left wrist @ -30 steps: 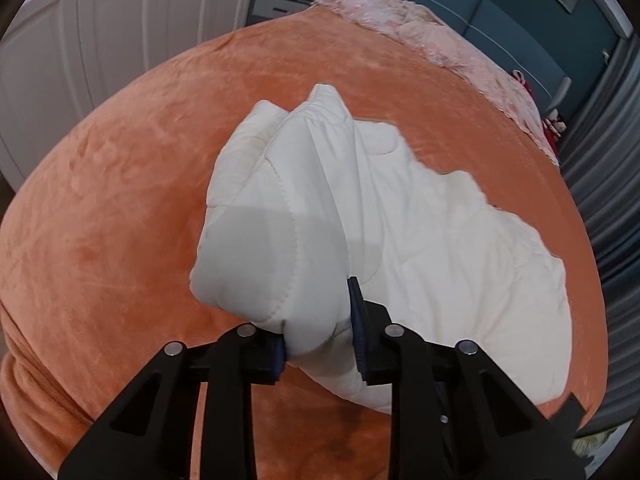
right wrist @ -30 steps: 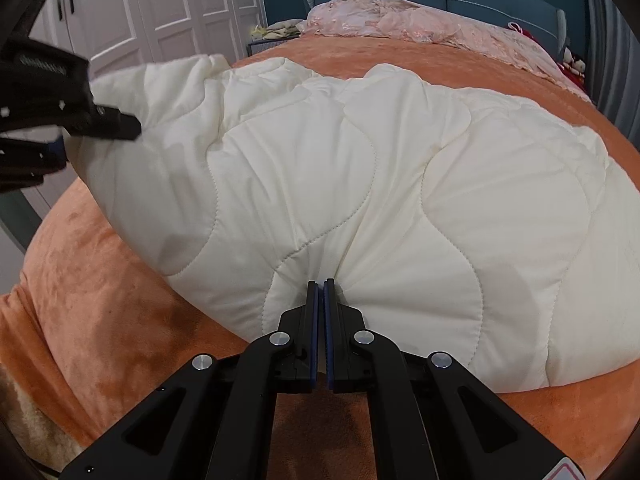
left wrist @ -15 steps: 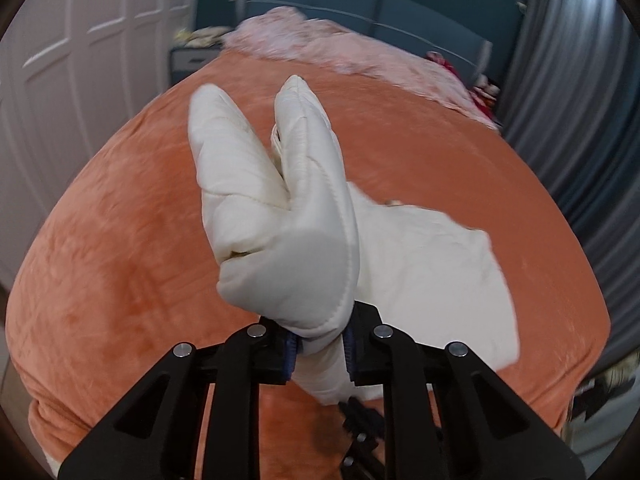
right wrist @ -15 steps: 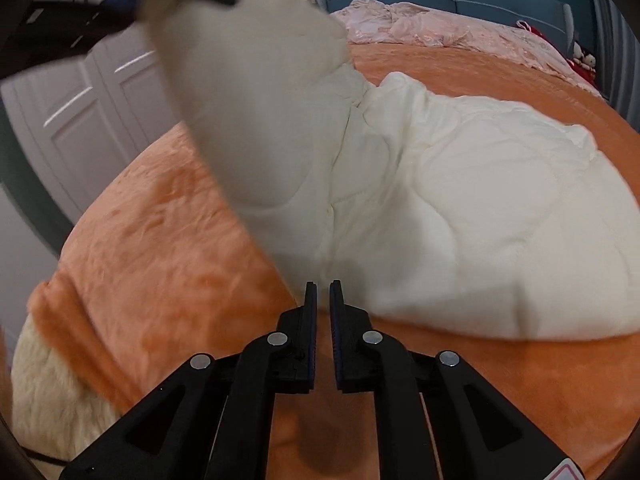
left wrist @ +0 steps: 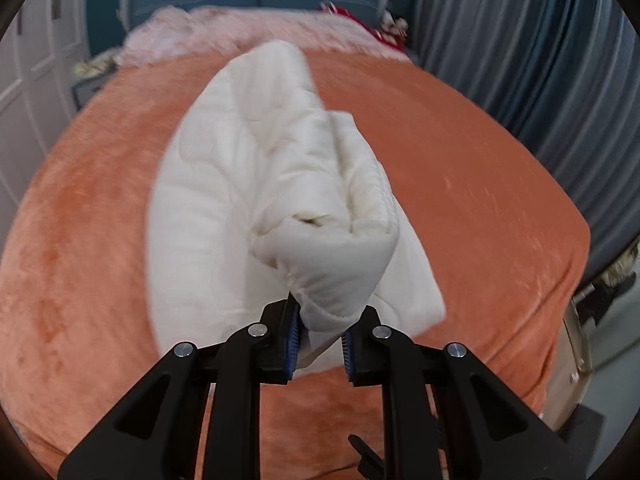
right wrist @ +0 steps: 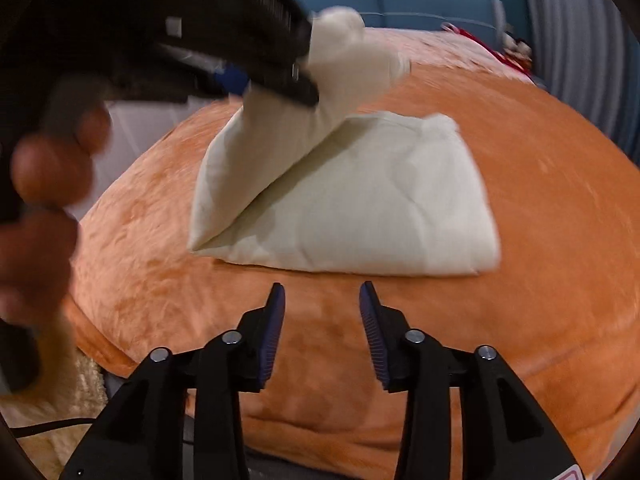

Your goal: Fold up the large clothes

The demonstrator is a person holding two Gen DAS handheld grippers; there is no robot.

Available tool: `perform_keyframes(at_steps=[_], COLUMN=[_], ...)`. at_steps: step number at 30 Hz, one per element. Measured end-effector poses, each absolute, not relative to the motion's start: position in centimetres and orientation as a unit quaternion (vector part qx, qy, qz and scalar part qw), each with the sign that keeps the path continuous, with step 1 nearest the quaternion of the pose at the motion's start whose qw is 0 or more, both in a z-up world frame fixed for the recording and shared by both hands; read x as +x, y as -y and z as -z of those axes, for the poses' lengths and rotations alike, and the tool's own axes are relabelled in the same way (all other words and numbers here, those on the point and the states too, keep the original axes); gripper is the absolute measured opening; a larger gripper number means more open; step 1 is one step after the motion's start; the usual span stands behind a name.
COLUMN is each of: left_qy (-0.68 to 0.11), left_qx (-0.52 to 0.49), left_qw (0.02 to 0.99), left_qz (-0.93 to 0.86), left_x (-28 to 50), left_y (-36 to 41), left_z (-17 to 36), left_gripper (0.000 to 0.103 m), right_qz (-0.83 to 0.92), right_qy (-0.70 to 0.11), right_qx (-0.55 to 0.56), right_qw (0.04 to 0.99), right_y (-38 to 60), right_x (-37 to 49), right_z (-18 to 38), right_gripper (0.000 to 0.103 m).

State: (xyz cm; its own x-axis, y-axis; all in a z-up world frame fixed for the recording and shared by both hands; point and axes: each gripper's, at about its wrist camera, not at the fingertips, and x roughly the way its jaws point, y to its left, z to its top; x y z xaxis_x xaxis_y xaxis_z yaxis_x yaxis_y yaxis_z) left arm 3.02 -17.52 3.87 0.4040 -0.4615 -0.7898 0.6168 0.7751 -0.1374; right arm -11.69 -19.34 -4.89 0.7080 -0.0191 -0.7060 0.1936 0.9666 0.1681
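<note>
1. Left wrist view: the left gripper (left wrist: 319, 334) is clamped on a bunched corner of the cream quilted garment (left wrist: 256, 184), which runs forward from the jaws as a padded, rolled ridge.
2. Bare orange plush bedspread (left wrist: 460, 168) lies open on both sides of that ridge; grey curtains (left wrist: 540, 60) hang well off to the claw's right.
3. Right wrist view: the right gripper (right wrist: 322, 330) is spread wide and holds nothing, hovering above bedspread (right wrist: 320, 360) just short of the garment's near folded edge (right wrist: 360, 208).
4. Ahead of it the garment lies as a flat, soft slab, its left flap lifted diagonally by the left gripper (right wrist: 280, 76), which is blurred.
</note>
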Motion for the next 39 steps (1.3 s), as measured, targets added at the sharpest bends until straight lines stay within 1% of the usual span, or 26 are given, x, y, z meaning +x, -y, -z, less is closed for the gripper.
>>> perform_keyframes(at_steps=[4,5,6,7,8,9,10,11,12,13,14,17,21,27,28,29,30,32,35,39], left_qy=[-0.481,-0.484,-0.483,-0.483,-0.484,-0.487,-0.482,-0.468,-0.458,-0.444,-0.438,-0.433,-0.468,-0.494,-0.498,-0.502,-0.504,-0.508,-0.502,-0.493], left_qx=[0.104,0.096,0.084,0.069,0.053,0.030,-0.001,-0.026,-0.036,-0.047,-0.052,-0.057,-0.063,-0.041,-0.036,-0.032,-0.029,-0.026,-0.015,-0.005], left_qw=[0.806,0.805,0.806,0.805,0.801,0.796,0.794,0.803,0.811,0.821,0.828,0.852,0.853,0.847,0.845,0.842,0.841,0.837,0.838,0.838], left_qz=[0.329,0.330,0.331,0.338,0.347,0.359,0.371,0.368,0.363,0.355,0.346,0.289,0.222,0.193,0.191,0.192,0.194,0.202,0.216,0.234], left_x=[2.9,2.7,2.7,2.7,2.3,2.4,2.3,2.3,2.3,2.4,2.7,4.3,6.4,7.1,7.3,7.4,7.3,7.2,6.6,6.1], left_y=[20.2,20.2,19.8,19.1,18.4,17.6,16.2,14.6,13.6,12.1,11.1,7.8,5.0,4.3,4.5,4.4,4.7,5.2,6.4,8.4], left_z=[-0.1,-0.1,-0.3,-0.8,-1.3,-1.9,-2.9,-4.0,-4.7,-5.6,-6.0,-6.1,-3.7,-1.2,-0.9,-0.6,-0.3,0.1,0.1,-0.6], left_gripper=[0.018,0.019,0.024,0.035,0.042,0.060,0.071,0.074,0.079,0.082,0.082,0.082,0.082,0.082,0.082,0.082,0.081,0.080,0.079,0.079], right_qz=[0.082,0.088,0.094,0.097,0.101,0.108,0.112,0.115,0.116,0.117,0.115,0.099,0.078,0.077,0.075,0.071,0.071,0.073,0.087,0.135], right_qy=[-0.384,-0.385,-0.383,-0.380,-0.377,-0.372,-0.367,-0.359,-0.352,-0.343,-0.330,-0.293,-0.274,-0.292,-0.302,-0.316,-0.325,-0.317,-0.295,-0.296], right_qx=[0.174,0.184,0.198,0.207,0.213,0.214,0.212,0.206,0.200,0.189,0.177,0.152,0.144,0.163,0.161,0.154,0.148,0.146,0.150,0.142], right_qw=[0.903,0.900,0.897,0.896,0.896,0.897,0.899,0.903,0.907,0.913,0.920,0.939,0.948,0.939,0.937,0.933,0.931,0.934,0.940,0.935], right_y=[22.0,22.5,23.1,23.5,23.8,24.1,24.2,24.4,24.4,24.3,24.4,23.9,24.0,24.3,24.1,24.0,24.0,24.5,25.7,28.1], right_x=[-12.9,-13.1,-13.3,-13.5,-13.5,-13.5,-13.5,-13.4,-13.4,-13.1,-12.9,-11.1,-7.8,-3.3,-2.9,-2.4,-2.3,-2.9,-5.4,-7.7], right_z=[5.3,5.4,5.4,5.3,5.3,5.0,4.6,4.1,3.6,2.8,1.8,-0.8,-2.4,-1.8,-1.5,-1.1,-1.0,-1.3,-2.2,-1.5], right_gripper=[0.043,0.043,0.043,0.043,0.045,0.047,0.053,0.056,0.056,0.058,0.062,0.072,0.072,0.072,0.061,0.028,0.021,0.014,0.009,0.009])
